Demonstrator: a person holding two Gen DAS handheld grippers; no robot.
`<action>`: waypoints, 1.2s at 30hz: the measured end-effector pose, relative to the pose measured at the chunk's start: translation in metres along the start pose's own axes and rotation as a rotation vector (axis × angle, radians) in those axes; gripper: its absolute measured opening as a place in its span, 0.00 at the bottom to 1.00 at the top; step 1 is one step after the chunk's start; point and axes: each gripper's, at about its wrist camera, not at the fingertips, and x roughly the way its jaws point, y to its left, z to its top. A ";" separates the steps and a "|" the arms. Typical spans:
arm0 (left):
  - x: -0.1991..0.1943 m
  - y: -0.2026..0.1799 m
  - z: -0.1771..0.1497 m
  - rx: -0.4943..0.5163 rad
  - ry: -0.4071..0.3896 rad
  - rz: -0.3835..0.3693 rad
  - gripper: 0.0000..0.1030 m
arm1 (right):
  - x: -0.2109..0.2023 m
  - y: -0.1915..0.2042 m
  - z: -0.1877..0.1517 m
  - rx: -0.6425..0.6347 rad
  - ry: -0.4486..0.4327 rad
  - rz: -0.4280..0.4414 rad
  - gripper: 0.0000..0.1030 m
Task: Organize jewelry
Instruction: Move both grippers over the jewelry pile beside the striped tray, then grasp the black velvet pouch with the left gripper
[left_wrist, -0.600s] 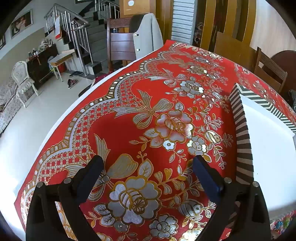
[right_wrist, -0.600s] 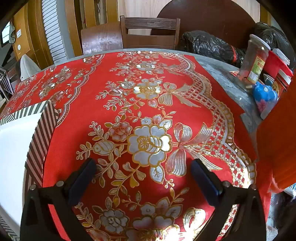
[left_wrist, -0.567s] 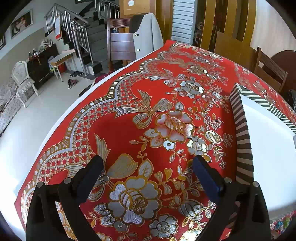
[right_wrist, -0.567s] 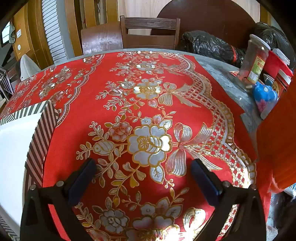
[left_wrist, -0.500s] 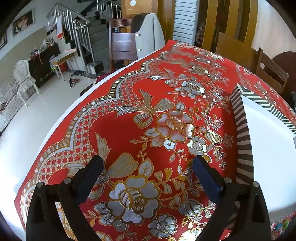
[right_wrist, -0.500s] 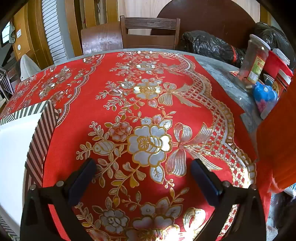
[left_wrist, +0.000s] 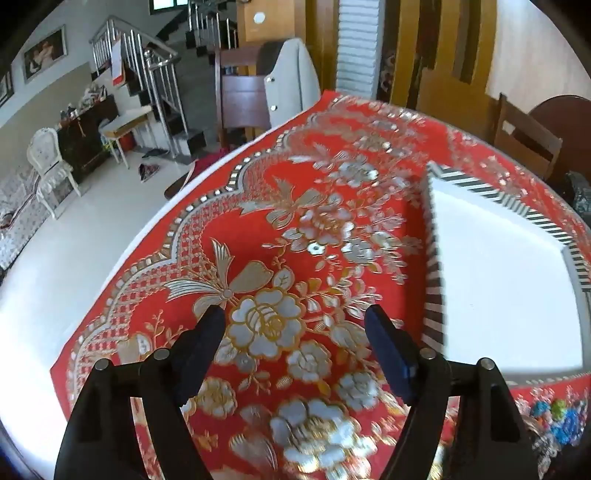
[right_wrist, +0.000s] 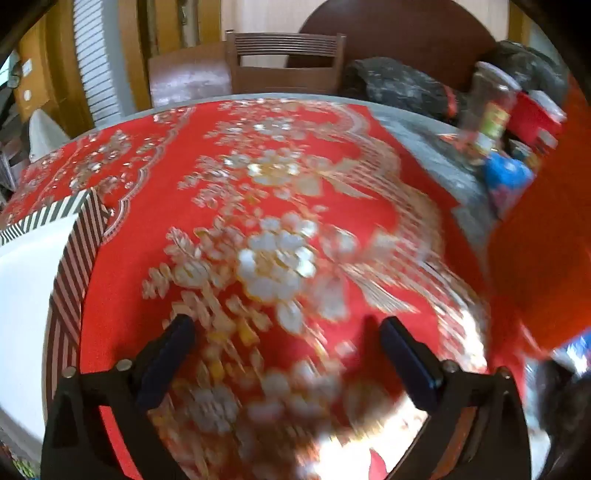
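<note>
A shallow box with a black-and-white striped rim (left_wrist: 433, 258) and a white inside lies on the red floral tablecloth (left_wrist: 258, 229). It is at the right of the left wrist view. In the right wrist view its striped wall (right_wrist: 72, 266) is at the left edge. Small coloured beads (left_wrist: 554, 417), blurred, lie near the table's front edge below the box. My left gripper (left_wrist: 293, 325) hangs open over the cloth, left of the box, nothing between its fingers. My right gripper (right_wrist: 288, 326) is open over the cloth, right of the box, also empty.
A clear jar (right_wrist: 487, 110), a blue object (right_wrist: 506, 173), red tins and a black bag (right_wrist: 399, 85) crowd the table's far right. An orange shape (right_wrist: 535, 258) fills the right edge. Wooden chairs (right_wrist: 284, 62) stand behind the table. The cloth's left edge (left_wrist: 122, 280) drops to the floor.
The left view has swung right: more of the box shows and coloured beads have come into view at bottom right. The right view is now motion-blurred and slightly shifted. Both grippers stay open.
</note>
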 end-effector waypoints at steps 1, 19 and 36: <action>-0.006 -0.002 -0.002 0.008 -0.006 -0.008 0.74 | -0.011 0.002 -0.004 -0.014 -0.005 0.002 0.97; -0.083 -0.072 -0.041 0.141 -0.077 -0.104 0.74 | -0.167 0.073 -0.102 -0.049 -0.129 0.274 0.97; -0.104 -0.093 -0.059 0.190 -0.089 -0.147 0.74 | -0.189 0.104 -0.128 -0.180 -0.152 0.262 0.97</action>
